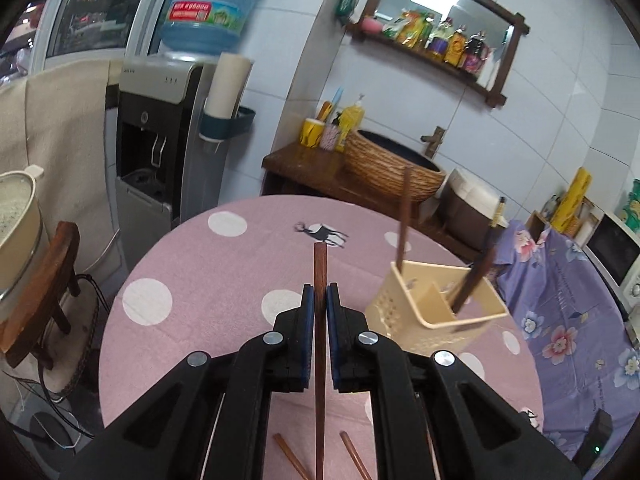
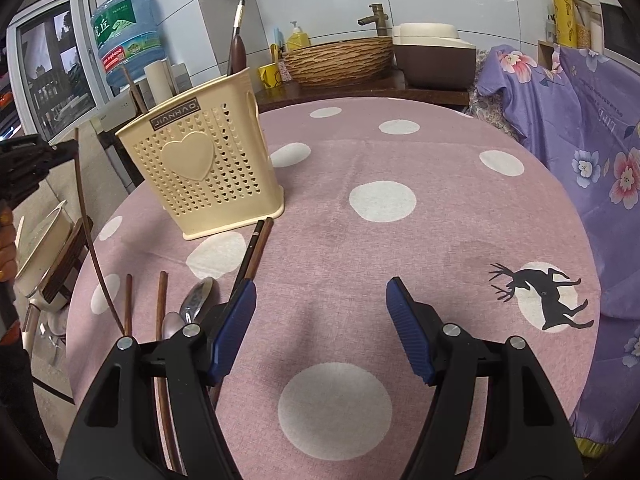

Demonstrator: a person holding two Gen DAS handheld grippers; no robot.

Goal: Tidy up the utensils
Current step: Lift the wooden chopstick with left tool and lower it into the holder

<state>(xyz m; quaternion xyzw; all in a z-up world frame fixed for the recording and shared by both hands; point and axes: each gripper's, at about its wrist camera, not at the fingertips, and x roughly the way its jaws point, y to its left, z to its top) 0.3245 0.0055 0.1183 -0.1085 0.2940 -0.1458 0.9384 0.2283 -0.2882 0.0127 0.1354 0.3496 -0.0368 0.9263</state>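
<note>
My left gripper (image 1: 320,294) is shut on a brown wooden chopstick (image 1: 320,264), which stands upright between the blue pads above the pink dotted tablecloth (image 1: 224,272). To its right is a cream utensil holder (image 1: 436,304) with two dark sticks leaning in it. Two more chopsticks (image 1: 288,456) lie on the cloth below the gripper. In the right wrist view my right gripper (image 2: 320,284) hovers open over the cloth with nothing between its fingers. The holder (image 2: 204,172) stands ahead of it to the left. A chopstick pair (image 2: 256,248), single chopsticks (image 2: 162,304) and two metal spoons (image 2: 196,300) lie near the left finger. The left gripper (image 2: 32,160) shows at the left edge.
A water dispenser (image 1: 160,140) and a wooden chair (image 1: 44,280) bearing a pot stand beyond the table's left side. A woven basin (image 2: 340,60) sits on a dark counter behind. Purple floral cloth (image 2: 580,128) drapes furniture on the right, with a microwave (image 1: 616,252) past it.
</note>
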